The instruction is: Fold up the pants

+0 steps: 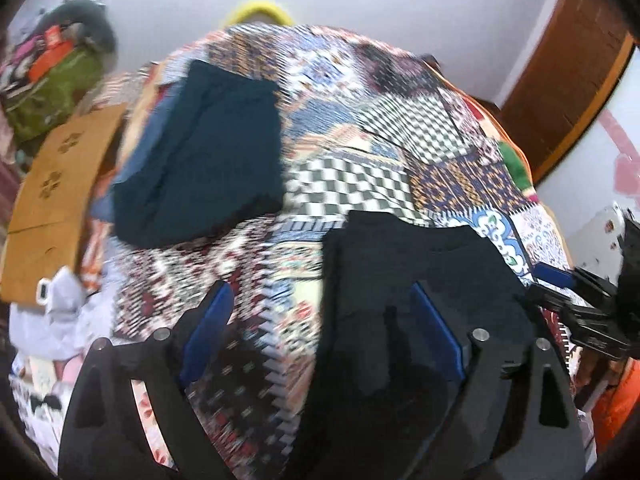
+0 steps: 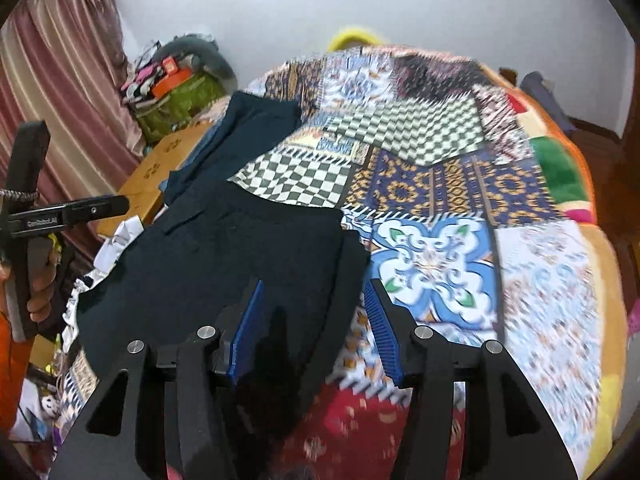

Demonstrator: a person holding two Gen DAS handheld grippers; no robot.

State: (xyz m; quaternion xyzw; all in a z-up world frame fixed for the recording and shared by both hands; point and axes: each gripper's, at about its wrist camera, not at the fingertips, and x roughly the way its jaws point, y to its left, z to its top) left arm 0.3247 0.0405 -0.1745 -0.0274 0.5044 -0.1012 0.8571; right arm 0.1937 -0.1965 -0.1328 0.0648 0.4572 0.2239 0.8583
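Dark navy pants (image 2: 240, 256) lie folded on a patchwork quilt (image 2: 440, 184); they also show in the left wrist view (image 1: 404, 280). My left gripper (image 1: 320, 296) is open above the quilt, its right blue pad (image 1: 436, 320) over the pants' left part. My right gripper (image 2: 314, 292) is open over the pants' right edge, holding nothing. A second dark folded garment (image 1: 204, 160) lies on blue cloth farther back left. The right gripper shows at the right edge of the left wrist view (image 1: 576, 292); the left gripper's body shows at the left of the right wrist view (image 2: 64, 212).
A wooden board with flower cut-outs (image 1: 48, 200) stands left of the bed. A green bag with clutter (image 2: 180, 96) sits behind it. White crumpled cloth (image 1: 60, 312) lies at the near left. A yellow ring (image 1: 260, 10) rests by the white wall. A wooden door frame (image 1: 568, 80) is right.
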